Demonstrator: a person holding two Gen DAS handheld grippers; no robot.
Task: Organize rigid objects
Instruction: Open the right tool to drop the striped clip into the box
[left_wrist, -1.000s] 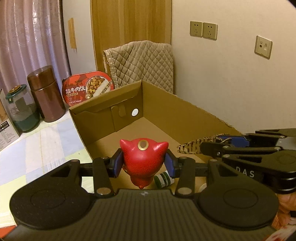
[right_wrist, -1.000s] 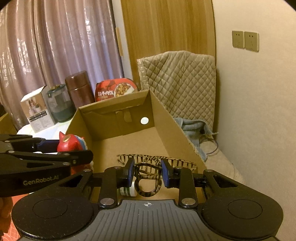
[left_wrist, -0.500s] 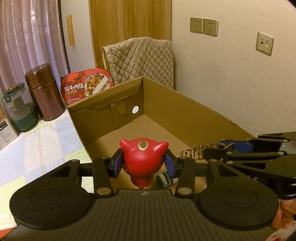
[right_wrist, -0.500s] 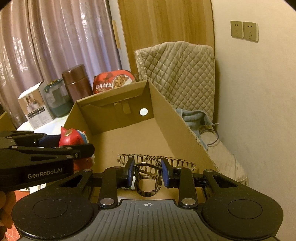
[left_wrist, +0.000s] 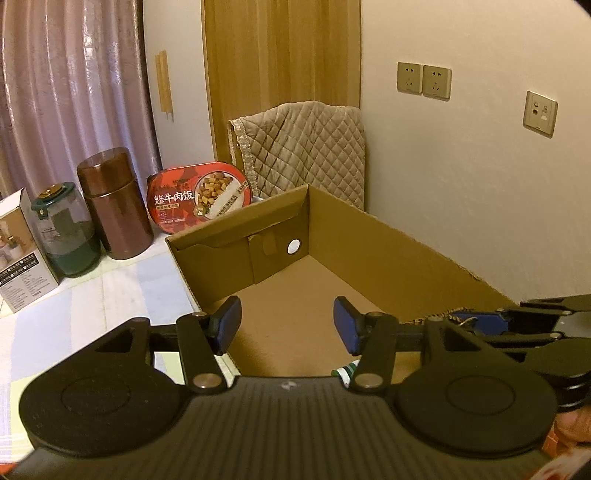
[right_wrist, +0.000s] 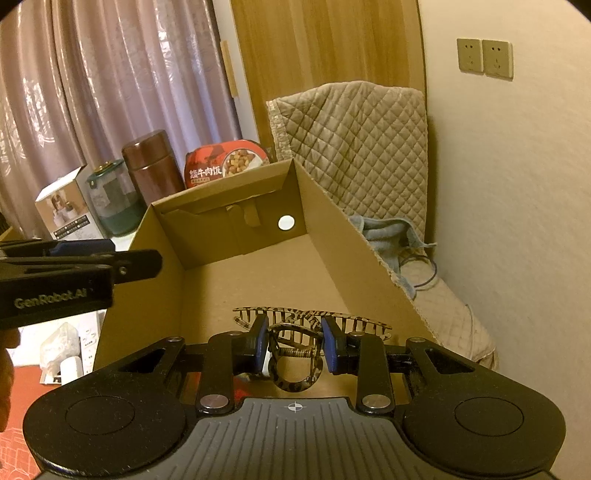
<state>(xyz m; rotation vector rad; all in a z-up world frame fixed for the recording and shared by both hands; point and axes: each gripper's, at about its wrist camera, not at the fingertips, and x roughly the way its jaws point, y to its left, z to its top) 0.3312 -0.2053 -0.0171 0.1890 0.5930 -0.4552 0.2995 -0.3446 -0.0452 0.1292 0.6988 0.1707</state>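
Now the left gripper (left_wrist: 287, 325) is held over the near end of the cardboard box (left_wrist: 388, 243). Its jaws are opening, and nothing is seen between the blue pads (left_wrist: 227, 323); only the bare box floor shows in the gap. A small green and white thing (left_wrist: 345, 370), maybe a little bottle, is partly hidden behind the right finger, so it cannot be named for sure.

The right gripper (right_wrist: 294, 345) is pressed together on a spotted brown hair clip (right_wrist: 295, 332). The clip is pinched at its handle loops, with the spring between the pads, and its long row of teeth is pointed into the box, above the floor. A red food tub (left_wrist: 201, 201), a brown can (left_wrist: 114, 206) and a green jar (left_wrist: 64, 236) are stood behind the box.
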